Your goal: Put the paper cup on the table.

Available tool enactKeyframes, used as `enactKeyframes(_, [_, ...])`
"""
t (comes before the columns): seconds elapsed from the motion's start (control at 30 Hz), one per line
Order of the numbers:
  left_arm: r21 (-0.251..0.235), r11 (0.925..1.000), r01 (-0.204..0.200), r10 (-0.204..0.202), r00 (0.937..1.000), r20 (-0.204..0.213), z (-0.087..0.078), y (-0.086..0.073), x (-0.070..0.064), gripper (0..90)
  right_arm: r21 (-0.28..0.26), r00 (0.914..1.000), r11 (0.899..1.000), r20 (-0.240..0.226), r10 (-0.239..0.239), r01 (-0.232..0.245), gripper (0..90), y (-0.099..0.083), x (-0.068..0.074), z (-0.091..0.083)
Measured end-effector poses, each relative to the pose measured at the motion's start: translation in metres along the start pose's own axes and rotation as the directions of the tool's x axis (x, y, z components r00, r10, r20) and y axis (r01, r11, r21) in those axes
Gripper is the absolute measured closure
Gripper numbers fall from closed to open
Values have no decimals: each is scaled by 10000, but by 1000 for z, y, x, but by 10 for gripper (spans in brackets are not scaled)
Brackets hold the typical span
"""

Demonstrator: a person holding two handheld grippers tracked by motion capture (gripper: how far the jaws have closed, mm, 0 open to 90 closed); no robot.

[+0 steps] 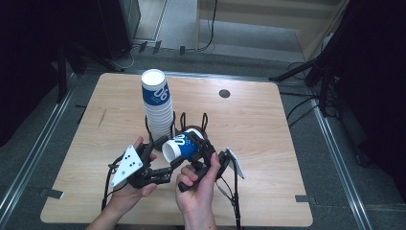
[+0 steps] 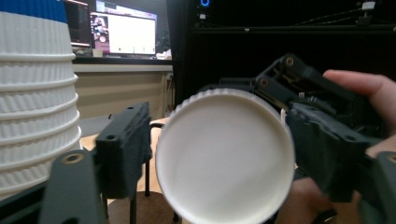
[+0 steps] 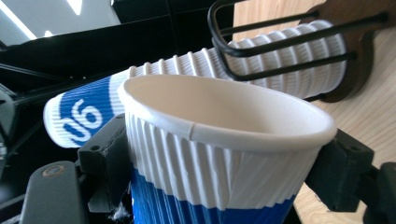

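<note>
A blue and white ribbed paper cup (image 1: 179,143) lies tilted above the table, and my right gripper (image 1: 197,143) is shut on its sides. In the right gripper view the cup (image 3: 219,154) shows its open mouth between the two jaws. My left gripper (image 1: 163,155) is at the cup's white end, its jaws standing wide on either side of the rim. In the left gripper view that round white end (image 2: 224,154) sits between the jaws, with a thin gap at the left one. Just behind, a tall stack of upturned cups (image 1: 157,103) stands in a black wire holder (image 1: 191,122).
The stack (image 2: 32,107) rises close at the left of the left gripper view. A hand (image 2: 364,84) grips the other gripper at the right. The wooden table (image 1: 268,124) has a small dark round hole (image 1: 224,93) at the back. Dark stands and cables surround the table.
</note>
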State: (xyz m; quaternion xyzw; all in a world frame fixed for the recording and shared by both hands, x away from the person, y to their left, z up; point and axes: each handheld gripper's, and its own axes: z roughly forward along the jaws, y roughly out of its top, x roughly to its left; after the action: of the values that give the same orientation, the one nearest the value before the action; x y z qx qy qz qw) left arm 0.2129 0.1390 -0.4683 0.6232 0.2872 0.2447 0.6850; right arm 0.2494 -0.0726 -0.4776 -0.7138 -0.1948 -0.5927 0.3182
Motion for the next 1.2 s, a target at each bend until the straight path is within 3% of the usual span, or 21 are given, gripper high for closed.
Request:
enactKeyframes(0.23, [278, 9995, 136, -136, 9999, 22, -3, -2, 1, 135, -115, 9974, 9974, 106, -707, 708, 201, 0, -1, 1])
enactKeyframes(0.37, [614, 9978, 236, -236, 9997, -11, -6, -2, 1, 95, -364, 9907, 9900, 131, -1357, 1361, 203, -1, 3, 0])
enactKeyframes(0.43, [781, 9953, 565, -560, 9984, -85, -8, -1, 2, 45, -545, 9773, 9765, 518, -2056, 2083, 203, 0, 8, 0])
enactKeyframes(0.47, [781, 9953, 565, -560, 9984, -85, -8, -1, 2, 9, -545, 9773, 9765, 518, -2056, 2083, 203, 0, 8, 0])
enactKeyframes(0.57, [942, 9927, 752, -740, 9971, -161, -13, 0, 6, 0, -646, 9564, 9565, 879, -2783, 2843, 203, 2, 11, 0])
enactKeyframes(0.6, [1041, 9917, 751, -717, 9968, -365, -16, 0, 8, 0, -780, 9379, 9385, 1174, -3264, 3364, 203, 4, 14, -1])
enactKeyframes(0.63, [1041, 9917, 751, -717, 9968, -365, -16, 0, 8, 0, -780, 9379, 9385, 1174, -3264, 3364, 203, 4, 14, -1])
enactKeyframes(0.67, [1013, 9916, 805, -764, 9961, -439, -18, 0, 9, 0, -780, 9252, 9268, 1328, -3555, 3674, 203, 4, 15, -2])
enactKeyframes(0.7, [995, 9912, 878, -828, 9951, -534, -21, 0, 12, 0, -807, 8962, 8998, 1633, -4124, 4287, 203, 6, 17, -4])
enactKeyframes(0.73, [995, 9912, 878, -828, 9951, -534, -21, 0, 12, 0, -786, 8894, 8935, 1679, -4253, 4421, 203, 7, 18, -5])
enactKeyframes(0.8, [1032, 9899, 971, -908, 9938, -642, -24, 0, 15, 0, -852, 8634, 8678, 1865, -4688, 4896, 203, 9, 20, -7])
enactKeyframes(0.83, [1032, 9899, 971, -908, 9938, -642, -24, 0, 15, 0, -852, 8634, 8678, 1865, -4688, 4896, 203, 9, 20, -7])
enactKeyframes(0.87, [1048, 9890, 1040, -972, 9929, -682, -25, -1, 16, 0, -829, 8490, 8543, 1951, -4911, 5132, 203, 10, 22, -8])
enactKeyframes(0.9, [1069, 9887, 1049, -976, 9927, -713, -26, -1, 16, 0, -806, 8230, 8297, 2106, -5275, 5524, 202, 14, 24, -10])
enactKeyframes(0.93, [1100, 9885, 1041, -964, 9926, -731, -26, -1, 17, 0, -806, 8230, 8297, 2106, -5275, 5524, 202, 14, 24, -10])
enactKeyframes(0.97, [1130, 9874, 1109, -1024, 9917, -783, -28, -2, 18, 0, -805, 8045, 8125, 2256, -5494, 5774, 202, 16, 26, -12])
enactKeyframes(1.0, [1144, 9873, 1106, -1019, 9916, -798, -28, -2, 19, 0, -821, 7929, 8010, 2328, -5631, 5930, 202, 17, 27, -13])
enactKeyframes(1.03, [1144, 9873, 1106, -1019, 9916, -798, -28, -2, 19, 0, -821, 7929, 8010, 2328, -5631, 5930, 202, 17, 27, -13])
enactKeyframes(1.13, [1159, 9867, 1142, -1043, 9906, -885, -30, -1, 20, 0, -821, 7544, 7633, 2520, -6061, 6408, 202, 21, 30, -15])
enactKeyframes(1.17, [1187, 9863, 1144, -1039, 9904, -913, -31, -1, 20, 0, -821, 7544, 7633, 2520, -6061, 6408, 202, 21, 30, -15])
enactKeyframes(1.2, [1204, 9862, 1137, -1029, 9904, -925, -32, -1, 20, 0, -813, 7313, 7405, 2608, -6302, 6671, 202, 22, 30, -16])
